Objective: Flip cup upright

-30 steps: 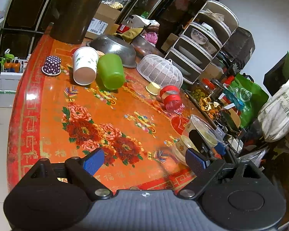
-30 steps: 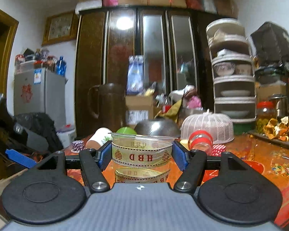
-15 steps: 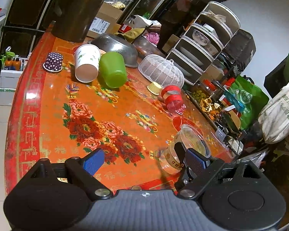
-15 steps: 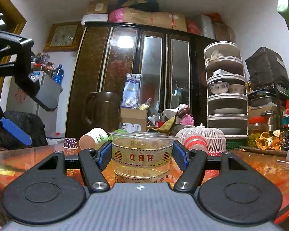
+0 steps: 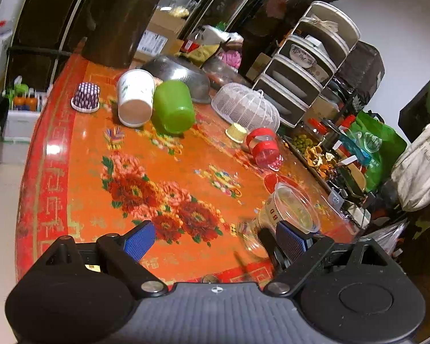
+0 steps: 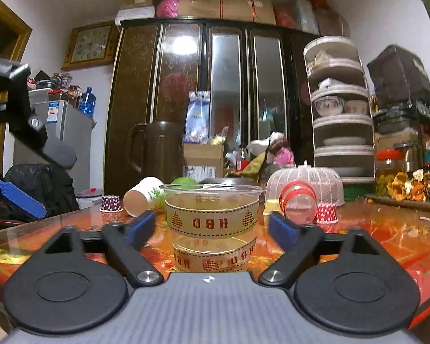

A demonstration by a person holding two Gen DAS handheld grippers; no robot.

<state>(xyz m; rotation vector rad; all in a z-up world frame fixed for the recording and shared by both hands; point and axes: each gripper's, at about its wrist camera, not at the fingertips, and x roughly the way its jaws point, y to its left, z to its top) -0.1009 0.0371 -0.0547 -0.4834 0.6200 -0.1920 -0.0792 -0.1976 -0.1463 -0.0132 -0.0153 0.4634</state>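
Observation:
A clear plastic cup with a tan "HBD" band (image 6: 212, 223) stands upright on the orange flowered table (image 6: 372, 229). My right gripper (image 6: 212, 226) is open, its blue pads apart on either side of the cup and not touching it. The same cup shows in the left wrist view (image 5: 292, 212), right beside my left gripper's right pad. My left gripper (image 5: 215, 240) is open and empty above the table's near edge.
At the far side lie a white paper cup (image 5: 134, 100), a green cup (image 5: 173, 107) and a red-banded clear cup (image 5: 265, 147) on their sides. A purple cupcake liner (image 5: 86, 97), a white mesh cover (image 5: 246, 107), a steel bowl (image 5: 177, 71) and a dark jug (image 5: 117, 20) stand there too.
My right gripper has lowered the cup onto the table and opened, letting go of it. The left gripper has stayed open, with the view shifting a little.

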